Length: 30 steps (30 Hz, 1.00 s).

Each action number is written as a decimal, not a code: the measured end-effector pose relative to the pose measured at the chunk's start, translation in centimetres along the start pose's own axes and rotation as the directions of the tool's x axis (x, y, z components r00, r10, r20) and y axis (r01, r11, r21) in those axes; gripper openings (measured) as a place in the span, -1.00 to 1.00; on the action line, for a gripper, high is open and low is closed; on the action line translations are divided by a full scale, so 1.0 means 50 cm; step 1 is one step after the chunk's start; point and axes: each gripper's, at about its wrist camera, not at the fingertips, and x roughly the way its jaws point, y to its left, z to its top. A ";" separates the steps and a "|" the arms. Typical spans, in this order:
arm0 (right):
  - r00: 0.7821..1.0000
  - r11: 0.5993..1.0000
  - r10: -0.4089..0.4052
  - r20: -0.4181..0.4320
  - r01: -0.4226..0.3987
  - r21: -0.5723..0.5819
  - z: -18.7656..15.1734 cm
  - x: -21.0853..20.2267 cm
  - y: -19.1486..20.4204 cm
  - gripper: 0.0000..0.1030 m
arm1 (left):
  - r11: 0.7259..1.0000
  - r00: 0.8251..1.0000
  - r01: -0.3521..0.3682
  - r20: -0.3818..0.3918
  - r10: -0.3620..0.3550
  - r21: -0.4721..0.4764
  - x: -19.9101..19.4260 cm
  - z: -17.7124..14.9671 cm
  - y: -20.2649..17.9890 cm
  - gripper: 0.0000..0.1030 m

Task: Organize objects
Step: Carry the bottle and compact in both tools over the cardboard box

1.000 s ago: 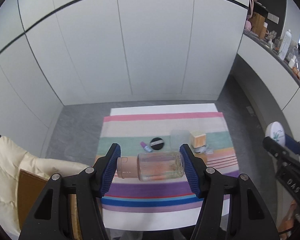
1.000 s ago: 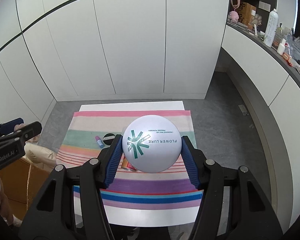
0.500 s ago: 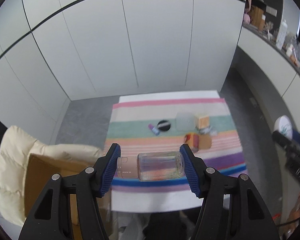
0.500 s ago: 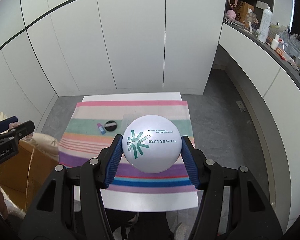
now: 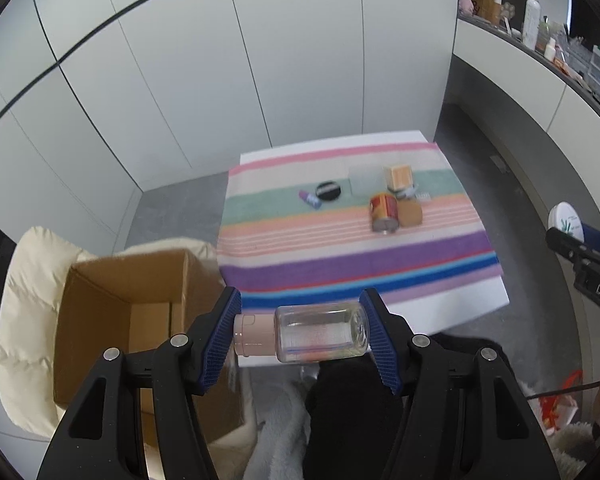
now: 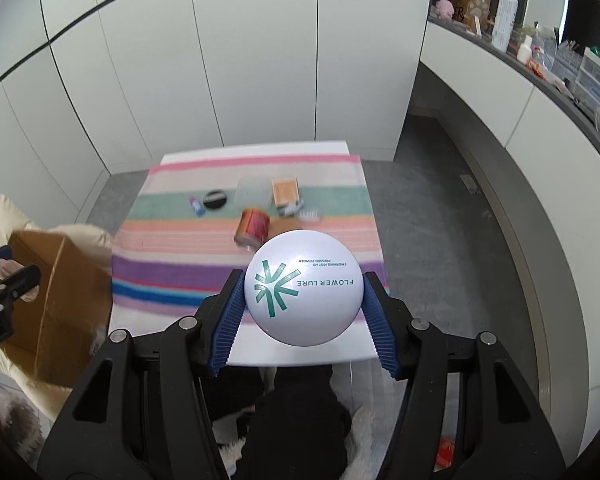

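**Both grippers loaded, short of the table's near edge**

Surface: low white table [image 5: 480,300] under a striped cloth [image 5: 340,252], on grey floor, white panelled walls behind. A cluttered counter [image 6: 540,68] runs along the right.

On the cloth, far half: small purple tube [image 5: 309,199] just beside a black round compact [image 5: 328,191]; a clear box [image 5: 362,180]; a tan carton [image 5: 398,177]; a red can [image 5: 384,212] on its side, touching a brown piece [image 5: 410,214]. All slightly blurred.

Left of the table: open cardboard box [image 5: 100,304] resting on a cream cushion [image 5: 24,320], its inside bare as far as it shows.

Left gripper [image 5: 300,332]: angled down, pinching a clear bottle [image 5: 322,332] crosswise, pink cap [image 5: 254,334] against the left pad. It hangs over the table's near edge, box opening just to its left.

Right gripper [image 6: 303,300]: angled down, clamped on a white round powder case [image 6: 303,287], green logo facing the camera. It hangs over the cloth's near stripes. A person's dark clothing shows beneath both.
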 end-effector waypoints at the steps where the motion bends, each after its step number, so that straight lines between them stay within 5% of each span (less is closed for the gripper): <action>1: 1.000 1.000 0.004 -0.011 -0.004 0.005 -0.016 0.000 -0.001 0.17 | 1.000 1.000 -0.002 -0.005 0.002 0.005 0.000 -0.009 -0.001 0.22; 9: 0.998 1.000 0.021 -0.061 -0.020 0.015 -0.082 -0.008 -0.006 0.17 | 1.000 1.000 -0.008 -0.016 0.007 -0.012 0.010 -0.029 0.013 0.22; 16: 0.998 1.000 0.010 -0.067 -0.011 -0.015 -0.066 0.000 0.023 0.17 | 0.996 0.999 -0.031 -0.019 0.030 -0.080 0.041 -0.017 0.078 0.22; 22: 0.996 0.995 0.046 -0.070 -0.052 -0.084 -0.042 0.025 0.116 0.17 | 0.979 0.998 -0.067 -0.029 0.063 -0.191 0.066 -0.018 0.181 0.22; 30: 0.986 0.967 0.139 -0.093 -0.156 -0.204 -0.020 0.060 0.308 0.17 | 0.920 0.984 -0.179 -0.074 0.163 -0.349 0.084 -0.076 0.357 0.22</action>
